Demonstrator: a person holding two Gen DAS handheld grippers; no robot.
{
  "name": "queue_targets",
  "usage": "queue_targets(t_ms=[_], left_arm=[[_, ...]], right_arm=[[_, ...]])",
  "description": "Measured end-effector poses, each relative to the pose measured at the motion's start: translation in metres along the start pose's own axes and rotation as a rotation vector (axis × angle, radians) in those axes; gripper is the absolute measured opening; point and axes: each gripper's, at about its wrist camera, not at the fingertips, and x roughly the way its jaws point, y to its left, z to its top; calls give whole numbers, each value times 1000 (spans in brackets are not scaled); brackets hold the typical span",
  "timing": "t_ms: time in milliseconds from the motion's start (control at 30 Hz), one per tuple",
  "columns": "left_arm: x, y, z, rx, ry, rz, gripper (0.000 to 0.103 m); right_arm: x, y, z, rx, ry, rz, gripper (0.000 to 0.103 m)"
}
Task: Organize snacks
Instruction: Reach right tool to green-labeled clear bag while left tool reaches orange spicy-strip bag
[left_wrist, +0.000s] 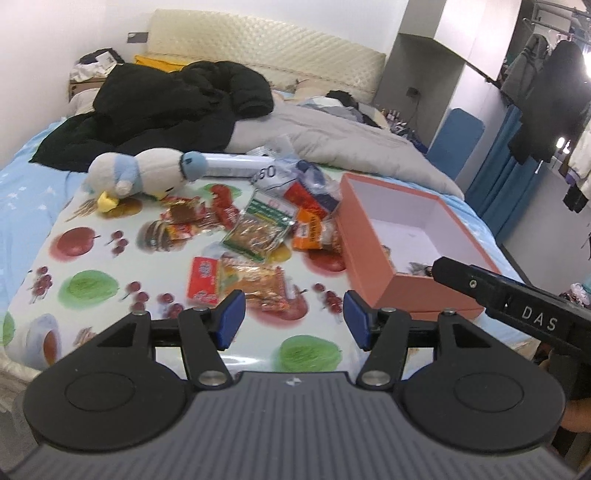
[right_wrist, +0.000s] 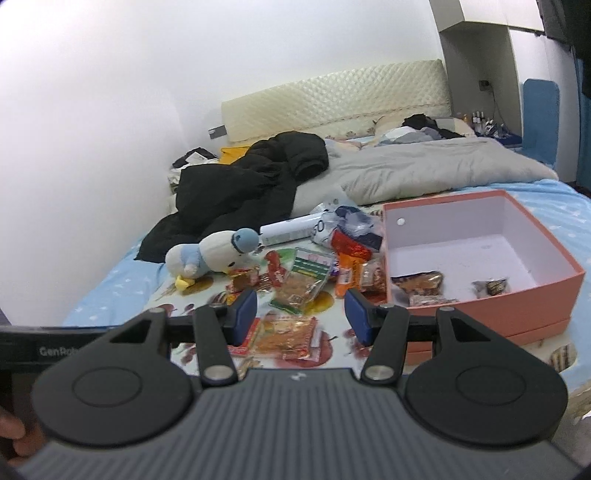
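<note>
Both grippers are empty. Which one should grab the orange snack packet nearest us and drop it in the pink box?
Probably left. The left gripper is open with the orange packet just ahead between its fingers. The right gripper, also open, sits nearer the pink box.

From my left view, the near wall of the pink box (left_wrist: 373, 258) hides most of its floor, and my right gripper (left_wrist: 517, 302) runs off the frame's edge. The snack packets (left_wrist: 255, 229) are too blurred to read. My own gripper body covers the bed's (right_wrist: 110, 291) near edge.
</note>
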Motion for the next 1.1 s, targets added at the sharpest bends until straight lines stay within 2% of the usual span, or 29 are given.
queue_targets(t_ms=[333, 500, 733, 933, 1100], left_arm=[[47, 25, -17, -65, 61, 31, 67], [70, 31, -25, -122, 75, 57, 70], [111, 49, -30, -118, 126, 91, 70], [154, 57, -22, -68, 133, 40, 70], [197, 55, -19, 68, 186, -59, 70]], right_arm=[[28, 4, -26, 9, 82, 17, 56], [52, -2, -26, -3, 143, 42, 56], [90, -8, -23, -25, 182, 72, 56], [130, -16, -25, -3, 211, 81, 56], [164, -28, -22, -4, 228, 79, 57]])
